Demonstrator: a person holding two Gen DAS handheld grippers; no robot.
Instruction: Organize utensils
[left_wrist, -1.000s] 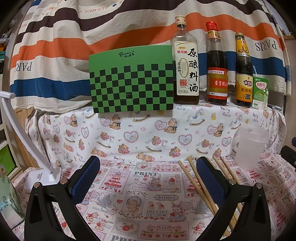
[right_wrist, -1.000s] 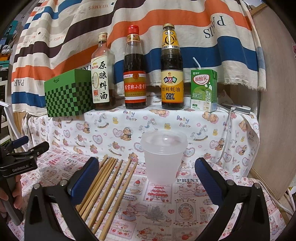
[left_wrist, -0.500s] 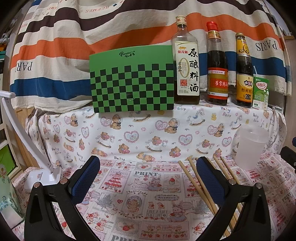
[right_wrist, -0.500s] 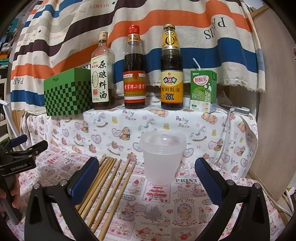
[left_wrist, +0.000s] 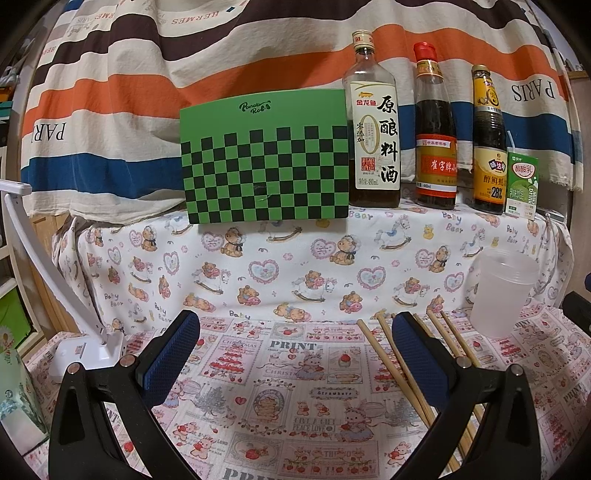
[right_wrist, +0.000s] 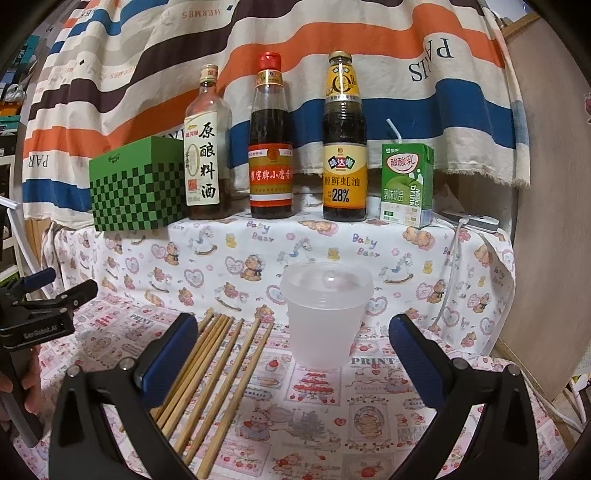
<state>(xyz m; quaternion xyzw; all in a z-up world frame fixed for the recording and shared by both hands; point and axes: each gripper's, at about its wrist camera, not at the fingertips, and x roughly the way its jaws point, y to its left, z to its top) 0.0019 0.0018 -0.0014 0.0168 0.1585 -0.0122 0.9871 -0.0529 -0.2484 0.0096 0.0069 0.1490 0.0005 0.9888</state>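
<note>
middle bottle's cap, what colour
Red, on the dark-liquid glass bottle; clearest in the right wrist view.

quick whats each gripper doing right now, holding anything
Left gripper: open, holding nothing, above the printed tablecloth.
Right gripper: open, holding nothing, with the translucent plastic cup ahead between its fingers.

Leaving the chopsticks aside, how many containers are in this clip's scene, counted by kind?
Bottles: 3 (cooking wine, red-capped sauce, oyster sauce)
Milk drink carton: 1
Green checkered box: 1
Translucent plastic cup: 1
Total: 6
</note>
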